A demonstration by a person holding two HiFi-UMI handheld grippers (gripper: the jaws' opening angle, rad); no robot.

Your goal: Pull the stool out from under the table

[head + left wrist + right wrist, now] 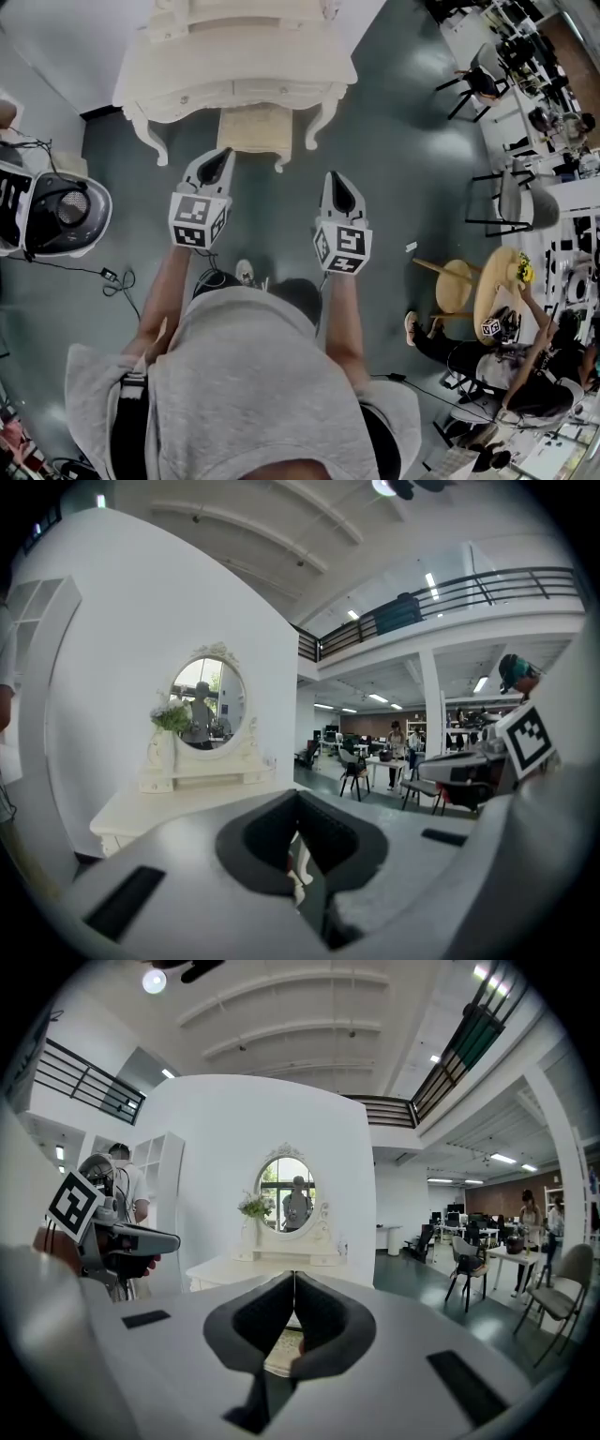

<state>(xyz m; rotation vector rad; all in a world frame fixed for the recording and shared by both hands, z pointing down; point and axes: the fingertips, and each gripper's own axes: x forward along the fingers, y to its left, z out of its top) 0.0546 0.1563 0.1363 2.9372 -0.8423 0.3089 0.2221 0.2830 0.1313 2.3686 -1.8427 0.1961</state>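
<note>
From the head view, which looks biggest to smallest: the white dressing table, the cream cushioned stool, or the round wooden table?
1. White dressing table.
2. Cream cushioned stool and round wooden table look about alike; the stool is partly hidden.

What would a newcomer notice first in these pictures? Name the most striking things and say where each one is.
The cream table at the top of the head view stands out, with the stool tucked partly under it. Below, the left gripper and right gripper point at the stool, both shut and empty. An oval mirror on the table sits mid-frame in the right gripper view.
</note>
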